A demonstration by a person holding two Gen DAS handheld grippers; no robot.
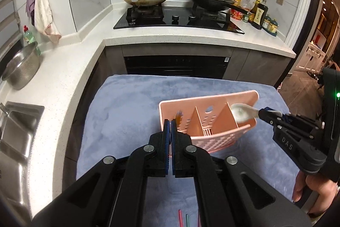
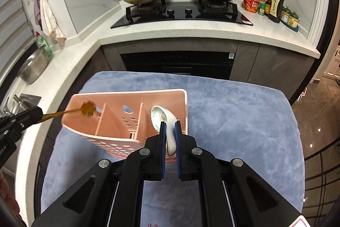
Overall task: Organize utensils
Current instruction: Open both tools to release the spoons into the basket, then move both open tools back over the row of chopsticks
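Note:
A pink utensil holder (image 1: 212, 120) (image 2: 119, 120) with three compartments stands on the blue cloth. My left gripper (image 1: 170, 120) is shut on a thin golden utensil (image 2: 87, 108) with a flower-shaped end, held over the holder's left compartment; the right wrist view shows that gripper (image 2: 36, 112) at the left edge. My right gripper (image 2: 170, 126) is shut on a white ceramic spoon (image 2: 163, 118) (image 1: 242, 113), bowl forward, over the right compartment; it also shows in the left wrist view (image 1: 265, 114).
Thin coloured sticks (image 1: 183, 217) lie on the blue cloth (image 1: 127, 110) near my left gripper's base. Behind are a stove (image 1: 176, 16) with two lidded pans, bottles (image 1: 259, 12), a steel colander (image 1: 23, 65) and a sink (image 1: 14, 133).

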